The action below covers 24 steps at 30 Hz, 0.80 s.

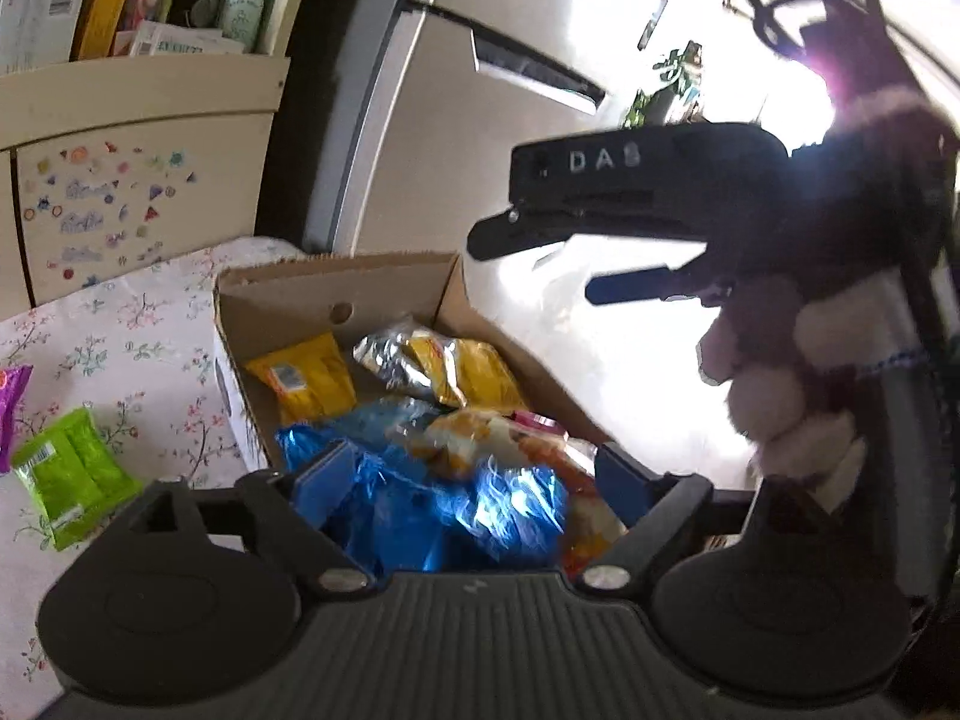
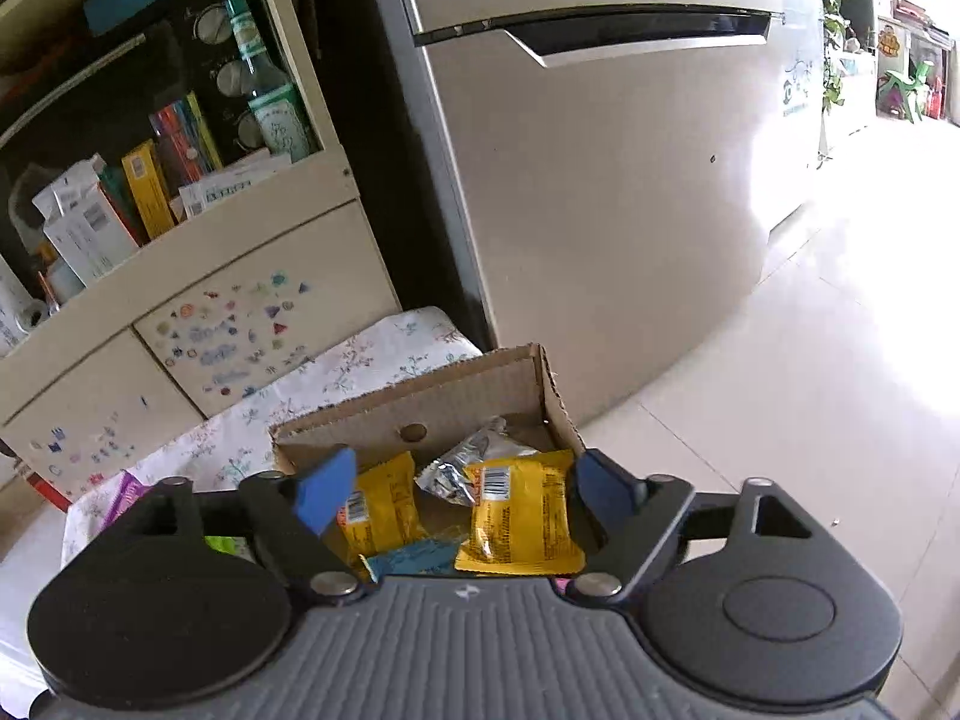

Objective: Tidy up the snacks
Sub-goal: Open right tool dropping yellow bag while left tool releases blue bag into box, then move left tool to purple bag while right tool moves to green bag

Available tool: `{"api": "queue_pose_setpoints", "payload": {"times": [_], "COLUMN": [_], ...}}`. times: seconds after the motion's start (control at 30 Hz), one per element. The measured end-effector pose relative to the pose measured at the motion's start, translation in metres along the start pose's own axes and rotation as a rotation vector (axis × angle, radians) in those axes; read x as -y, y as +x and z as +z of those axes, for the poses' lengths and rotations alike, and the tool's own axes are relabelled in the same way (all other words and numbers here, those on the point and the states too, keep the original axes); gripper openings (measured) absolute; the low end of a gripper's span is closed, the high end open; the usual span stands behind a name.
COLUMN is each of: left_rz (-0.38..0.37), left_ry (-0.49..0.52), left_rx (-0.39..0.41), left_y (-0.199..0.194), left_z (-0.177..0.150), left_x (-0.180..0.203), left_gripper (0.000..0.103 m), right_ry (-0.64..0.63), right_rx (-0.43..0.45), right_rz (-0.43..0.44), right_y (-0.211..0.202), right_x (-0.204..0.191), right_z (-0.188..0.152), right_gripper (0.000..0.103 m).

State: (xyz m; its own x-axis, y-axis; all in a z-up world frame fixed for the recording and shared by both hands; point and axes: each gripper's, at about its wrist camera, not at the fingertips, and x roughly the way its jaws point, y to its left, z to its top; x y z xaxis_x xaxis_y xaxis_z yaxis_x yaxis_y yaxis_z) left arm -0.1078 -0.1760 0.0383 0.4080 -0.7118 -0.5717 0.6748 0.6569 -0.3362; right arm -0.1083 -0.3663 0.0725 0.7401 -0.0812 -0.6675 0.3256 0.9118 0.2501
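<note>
A cardboard box stands at the corner of a table and holds several snack packets: yellow ones, a silver-and-yellow one, an orange-white one and a shiny blue one. My left gripper hovers open over the blue packet, pads clear of it. My right gripper hangs open above the box's right side, a hand on its handle. In the right wrist view the right gripper is open above the box, with a yellow packet lying below, between its fingers.
A green packet and a purple one lie on the floral tablecloth left of the box. Behind stand a cream cabinet with stocked shelves and a fridge. Tiled floor lies to the right.
</note>
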Motion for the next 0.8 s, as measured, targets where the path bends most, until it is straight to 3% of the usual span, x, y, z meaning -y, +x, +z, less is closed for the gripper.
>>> {"api": "queue_pose_setpoints", "payload": {"times": [0.17, 0.8], "left_rz": [0.086, 0.471], "left_ry": [-0.018, -0.304], "left_rx": [0.01, 0.117], "left_y": [-0.012, -0.091], "left_z": [0.015, 0.058], "left_x": [-0.011, -0.13], "left_gripper": [0.095, 0.102], "right_ry": [-0.008, -0.153], "right_rx": [0.004, -0.034], "right_rz": [0.042, 0.225], "right_y": [0.0, 0.012], "right_x": [-0.009, -0.074], "right_z": [-0.001, -0.017], "right_gripper": [0.088, 0.094]}}
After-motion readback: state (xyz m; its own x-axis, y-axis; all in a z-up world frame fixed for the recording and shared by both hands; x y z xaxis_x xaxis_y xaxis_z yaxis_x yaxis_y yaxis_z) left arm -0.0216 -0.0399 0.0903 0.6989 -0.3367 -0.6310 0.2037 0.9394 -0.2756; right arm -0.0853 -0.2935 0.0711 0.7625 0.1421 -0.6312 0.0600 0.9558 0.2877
